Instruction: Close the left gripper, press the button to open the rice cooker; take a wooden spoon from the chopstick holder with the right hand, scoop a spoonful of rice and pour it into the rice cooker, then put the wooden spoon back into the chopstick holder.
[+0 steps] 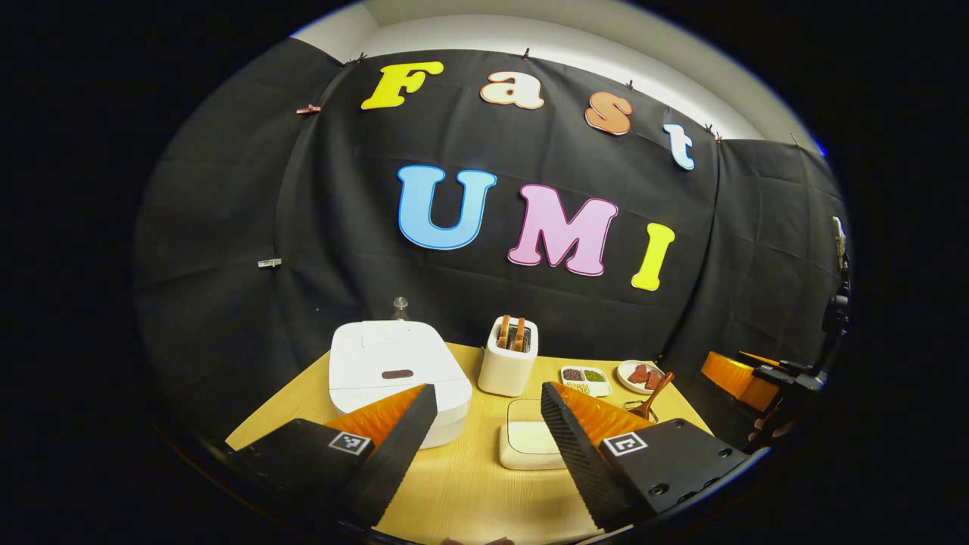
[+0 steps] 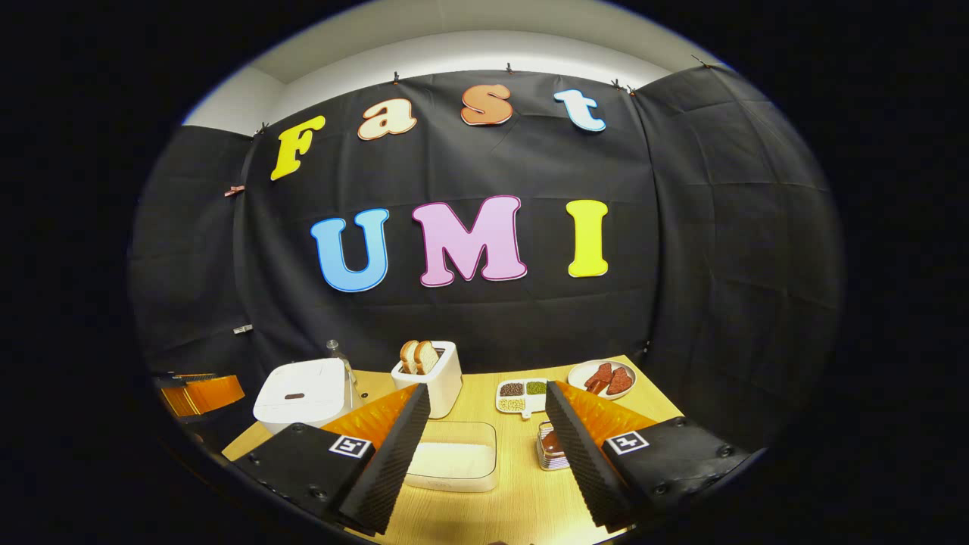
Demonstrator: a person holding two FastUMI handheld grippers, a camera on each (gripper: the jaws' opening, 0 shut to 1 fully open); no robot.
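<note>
On the wooden bench (image 1: 469,484), the spread left claw (image 1: 484,424) should first pinch together, then press the button (image 1: 397,374) on the rice cooker (image 1: 394,363) at lower left squarely.

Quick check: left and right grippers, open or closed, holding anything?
Left gripper: open, holding nothing.
Right gripper: open, holding nothing.

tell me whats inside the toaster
Two slices of bread stand in the slots of the toaster, tops sticking out. Their lower parts are hidden inside the body, so how deep they sit can't be seen.
</note>
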